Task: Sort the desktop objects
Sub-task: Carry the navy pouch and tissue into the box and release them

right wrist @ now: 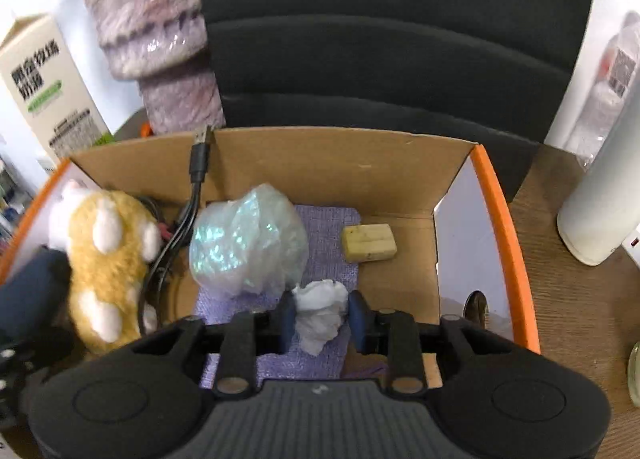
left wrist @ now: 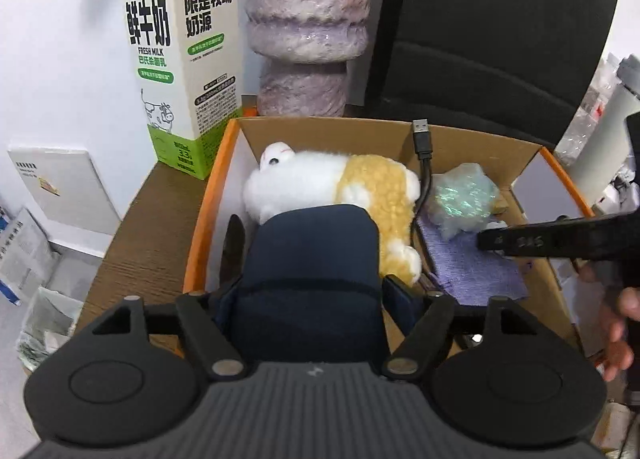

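Both grippers over cardboard box (right wrist: 320, 163), dropping items in.

Navy pouch (left wrist: 312, 279) fills left gripper (left wrist: 310, 299), jaws spread wide on either side; grip vs. already released: can't tell. White tissue wad (right wrist: 322, 309) sits between right gripper (right wrist: 322, 319) pads w/ slight gaps, so prob. let go, resting on purple cloth (right wrist: 324, 227). Plush toy (right wrist: 106, 255) at 9 o'clock, iridescent bag (right wrist: 244, 243) center, USB cable (right wrist: 200, 163) at 11, tan block (right wrist: 370, 242) at 2. Milk carton (left wrist: 180, 59) outside box.
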A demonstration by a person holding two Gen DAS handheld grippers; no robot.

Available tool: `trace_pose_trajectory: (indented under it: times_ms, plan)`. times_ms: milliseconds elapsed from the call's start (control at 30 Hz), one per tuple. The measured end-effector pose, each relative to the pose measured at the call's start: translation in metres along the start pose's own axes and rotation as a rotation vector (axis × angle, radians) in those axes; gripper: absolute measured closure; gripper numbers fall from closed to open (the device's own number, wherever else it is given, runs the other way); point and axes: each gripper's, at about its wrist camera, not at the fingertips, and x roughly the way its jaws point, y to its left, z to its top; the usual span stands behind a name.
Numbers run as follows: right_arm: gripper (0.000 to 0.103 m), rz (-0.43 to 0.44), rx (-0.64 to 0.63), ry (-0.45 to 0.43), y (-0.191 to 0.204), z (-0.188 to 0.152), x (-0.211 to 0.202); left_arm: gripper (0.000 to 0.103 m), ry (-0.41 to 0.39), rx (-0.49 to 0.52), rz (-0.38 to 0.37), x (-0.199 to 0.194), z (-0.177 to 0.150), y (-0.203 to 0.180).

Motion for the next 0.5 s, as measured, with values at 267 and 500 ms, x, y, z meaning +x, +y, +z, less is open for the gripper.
trace_pose_trajectory:
  times_ms: [267,500]
  plan:
    - [0.034,-0.002,0.004,-0.069,-0.002,0.001,-0.036,0.011,-0.113,-0.071,-0.072,-0.049,0.022,0.019]
    - [0.031,0.0,-0.041,-0.12,0.001,0.0,-0.087,0.008,-0.138,-0.083,-0.049,-0.085,0.021,0.028]
